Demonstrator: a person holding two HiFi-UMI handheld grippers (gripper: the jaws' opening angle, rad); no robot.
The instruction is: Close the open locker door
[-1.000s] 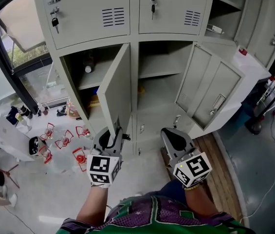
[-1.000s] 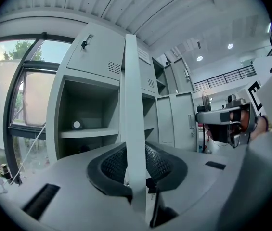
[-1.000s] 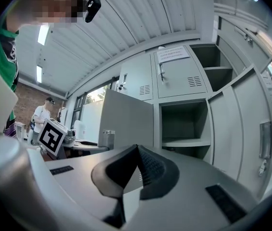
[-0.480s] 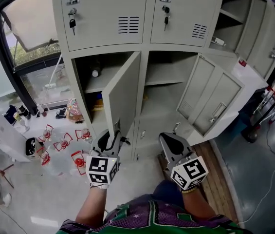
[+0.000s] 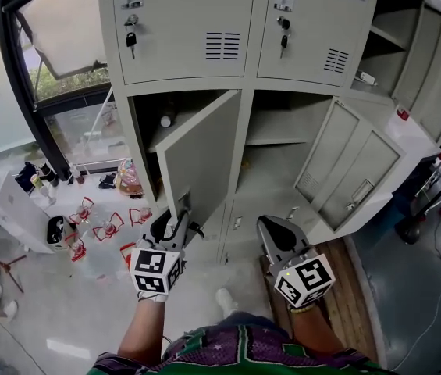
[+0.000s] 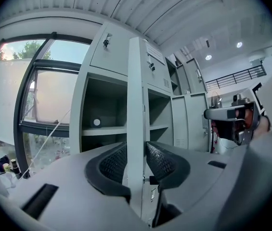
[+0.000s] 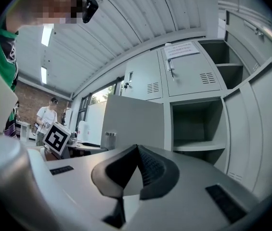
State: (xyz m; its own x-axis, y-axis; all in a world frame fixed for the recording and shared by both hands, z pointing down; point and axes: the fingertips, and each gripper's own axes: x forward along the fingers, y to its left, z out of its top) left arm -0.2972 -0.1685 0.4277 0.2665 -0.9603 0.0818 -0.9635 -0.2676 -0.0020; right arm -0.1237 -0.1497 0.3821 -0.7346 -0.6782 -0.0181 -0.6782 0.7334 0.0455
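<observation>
The open locker door (image 5: 200,158) hangs from the post between the two middle compartments and swings out toward me. My left gripper (image 5: 179,212) is at the door's lower free edge. In the left gripper view the door edge (image 6: 136,105) stands between the fingers (image 6: 110,162), and the left gripper (image 6: 136,154) has just been opening, so the right pad shows a thin gap: open. My right gripper (image 5: 271,229) hovers lower right, apart from the lockers. Seen from its own camera, the right gripper (image 7: 136,154) is shut on nothing, and the door (image 7: 133,121) faces it.
A second locker door (image 5: 353,170) stands open at the right, over a wooden strip (image 5: 353,276) on the floor. Red-and-white items (image 5: 103,226) lie on the floor at the left, below a window. Keys (image 5: 132,41) hang in the upper doors. A bottle (image 5: 167,119) is inside the left compartment.
The door has swung partly toward the cabinet and shows more of its face. My left gripper has moved along with its free edge. The right gripper stays shut, drifting slightly.
</observation>
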